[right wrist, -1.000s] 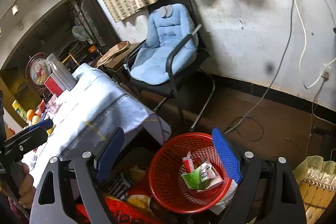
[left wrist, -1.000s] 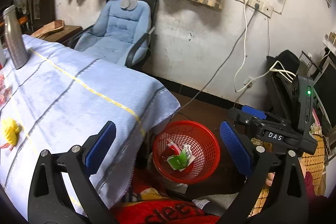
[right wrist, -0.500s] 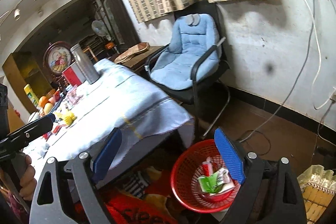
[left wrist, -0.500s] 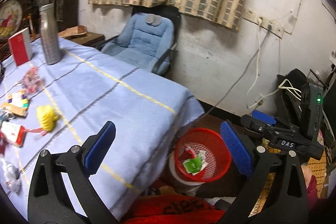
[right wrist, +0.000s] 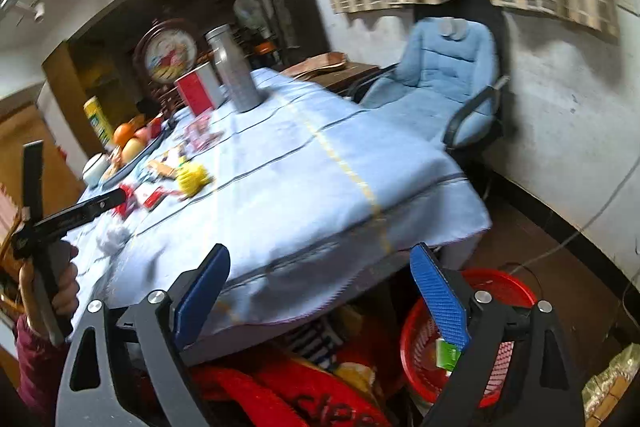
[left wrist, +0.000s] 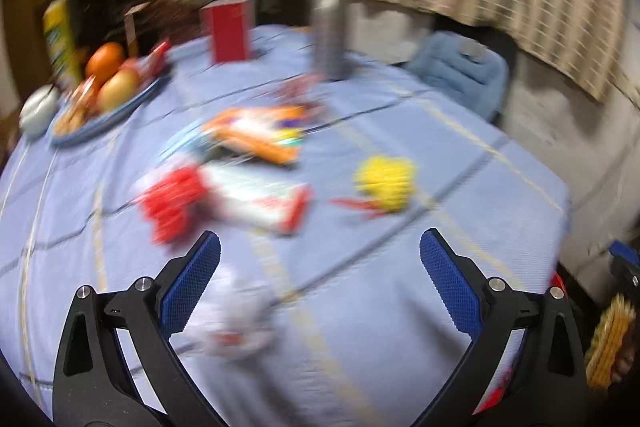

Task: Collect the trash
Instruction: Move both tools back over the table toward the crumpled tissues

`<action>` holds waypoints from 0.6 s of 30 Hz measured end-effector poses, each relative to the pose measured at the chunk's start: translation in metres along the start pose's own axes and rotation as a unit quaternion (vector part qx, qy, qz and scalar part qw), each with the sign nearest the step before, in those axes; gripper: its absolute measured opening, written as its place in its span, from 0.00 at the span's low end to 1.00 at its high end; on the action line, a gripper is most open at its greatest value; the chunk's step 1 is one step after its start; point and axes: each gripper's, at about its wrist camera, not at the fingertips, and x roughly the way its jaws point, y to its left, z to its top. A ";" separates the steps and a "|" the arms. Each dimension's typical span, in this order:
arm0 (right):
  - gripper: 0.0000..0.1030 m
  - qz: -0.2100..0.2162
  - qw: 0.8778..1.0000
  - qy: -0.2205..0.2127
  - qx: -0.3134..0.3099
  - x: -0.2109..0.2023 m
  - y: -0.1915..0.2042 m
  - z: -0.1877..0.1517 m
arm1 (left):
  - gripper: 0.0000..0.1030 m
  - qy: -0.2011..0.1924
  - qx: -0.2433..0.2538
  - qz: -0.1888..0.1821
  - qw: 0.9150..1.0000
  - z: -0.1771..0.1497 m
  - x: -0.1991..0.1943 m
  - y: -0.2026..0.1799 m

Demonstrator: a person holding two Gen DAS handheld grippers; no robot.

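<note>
Our left gripper [left wrist: 319, 279] is spread wide over the surface [left wrist: 460, 155], empty. Wrappers [left wrist: 240, 199] and a yellow ball [left wrist: 384, 183] lie ahead. Our right gripper [right wrist: 320, 291] is spread too, beside the red basket [right wrist: 504, 287] on the floor.

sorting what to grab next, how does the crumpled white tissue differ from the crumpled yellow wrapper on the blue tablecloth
The crumpled white tissue is pale with faint red marks; the crumpled yellow wrapper is bright yellow, with a red scrap beside it. The tissue lies at the near edge, close to the open left gripper; the wrapper sits farther in, toward the table's middle. Both are loose wads on the blue tablecloth, untouched.
</note>
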 end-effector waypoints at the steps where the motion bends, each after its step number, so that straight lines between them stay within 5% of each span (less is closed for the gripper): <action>1: 0.90 0.003 1.000 0.002 -0.005 0.002 0.006 0.001 | 0.93 0.006 -0.013 0.005 1.000 -0.001 0.003 0.013; 7: 0.90 0.043 0.998 0.020 -0.044 0.027 0.055 0.013 | 0.94 0.066 -0.068 0.024 0.995 -0.014 0.024 0.062; 11: 0.94 0.069 0.993 0.030 -0.088 0.056 0.096 0.031 | 0.94 0.098 -0.079 0.003 0.992 -0.017 0.033 0.065; 18: 0.94 0.071 0.984 0.074 -0.146 0.140 0.162 0.063 | 0.94 0.118 -0.054 0.035 0.991 -0.018 0.042 0.055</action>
